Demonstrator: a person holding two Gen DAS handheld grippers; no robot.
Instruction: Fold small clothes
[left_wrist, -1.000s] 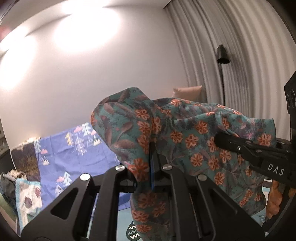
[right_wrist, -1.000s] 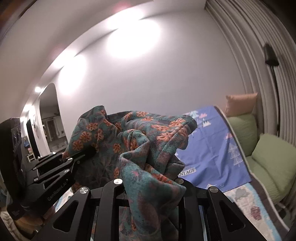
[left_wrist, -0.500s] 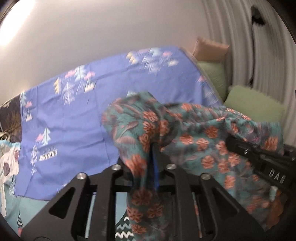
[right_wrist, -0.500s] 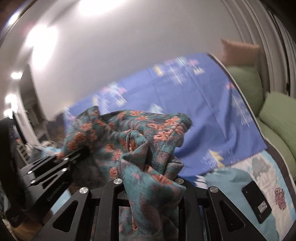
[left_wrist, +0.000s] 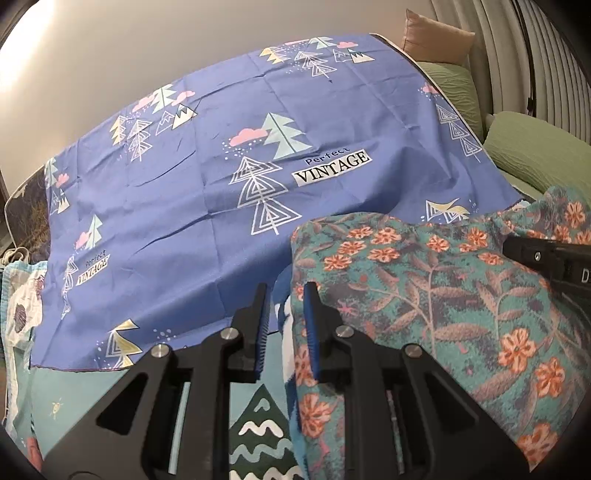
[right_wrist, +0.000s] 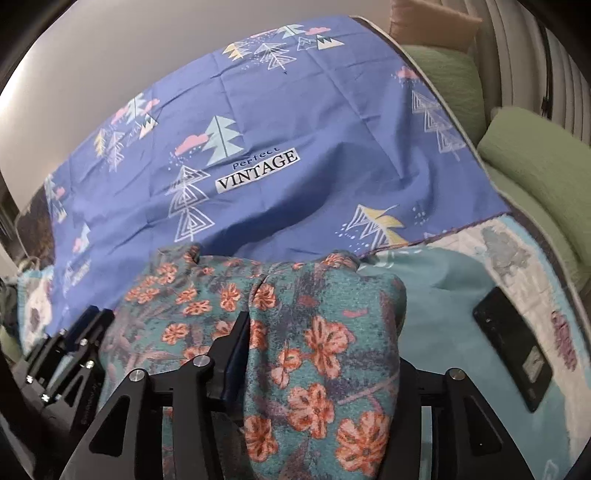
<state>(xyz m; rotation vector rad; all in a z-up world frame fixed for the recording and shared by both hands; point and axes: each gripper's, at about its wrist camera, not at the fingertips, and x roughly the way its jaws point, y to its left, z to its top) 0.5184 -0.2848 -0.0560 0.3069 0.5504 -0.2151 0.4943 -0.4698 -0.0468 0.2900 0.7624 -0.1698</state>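
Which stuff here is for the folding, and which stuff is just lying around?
For the folding:
- floral garment
- left gripper, nothing between its fingers
- right gripper, opening, garment draped between its fingers

Just lying about:
- blue tree-print sheet
- black phone
- green pillows
- tan pillow

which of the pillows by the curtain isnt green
The tan pillow at the far corner, behind the blue sheet. The two pillows nearer the camera are green.
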